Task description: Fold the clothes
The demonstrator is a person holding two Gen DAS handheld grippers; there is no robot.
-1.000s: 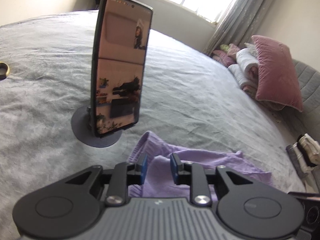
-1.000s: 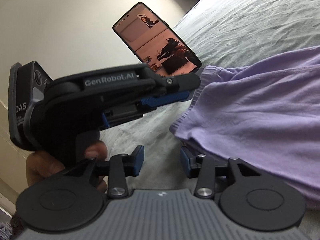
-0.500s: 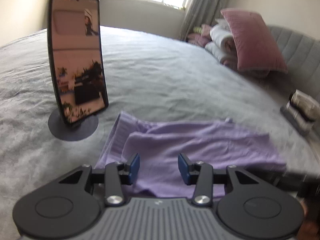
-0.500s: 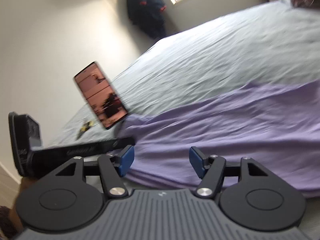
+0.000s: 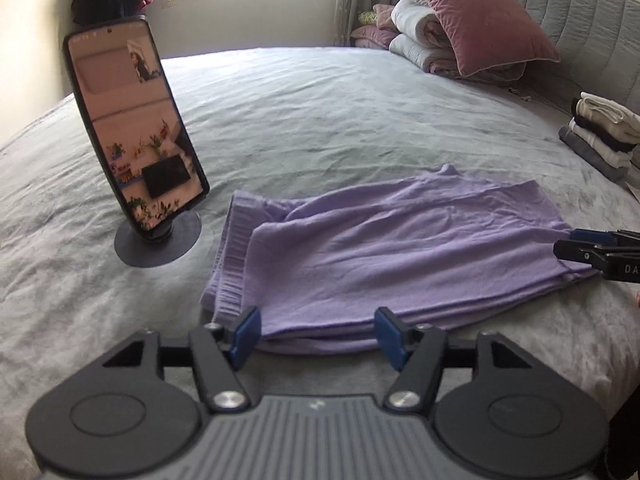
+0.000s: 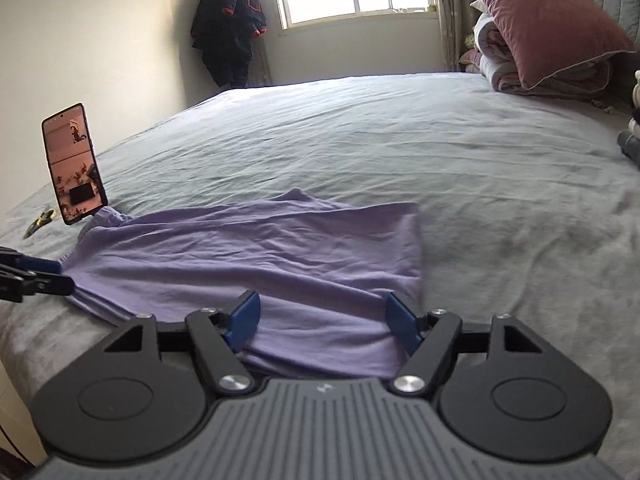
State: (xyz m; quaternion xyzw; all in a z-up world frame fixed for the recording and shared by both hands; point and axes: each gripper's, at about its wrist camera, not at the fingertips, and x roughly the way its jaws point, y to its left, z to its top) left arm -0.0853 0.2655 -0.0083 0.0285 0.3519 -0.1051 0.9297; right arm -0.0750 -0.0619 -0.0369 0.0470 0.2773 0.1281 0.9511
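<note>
Bed (image 5: pixel 360 112), grey cover, carries everything. Purple garment (image 5: pixel 400 256) lies on it, folded over in layers, edges roughly stacked, some wrinkles; its near edge sits just ahead of both sets of fingers.

Pink pillow (image 5: pixel 476 16) and rolled bedding far beyond the fingers.

Stack of folded clothes (image 5: pixel 604 132) well off to the right of the left fingers; judged earlier pieces done.

Phone (image 5: pixel 136 128) on a round stand, ahead-left.

Left gripper (image 5: pixel 318 332): fingers spread, opening, pinching nothing. Right gripper (image 6: pixel 322 322): the same, cloth between but untouched.

Judged: one fold in; likely another fold, then stacking.
</note>
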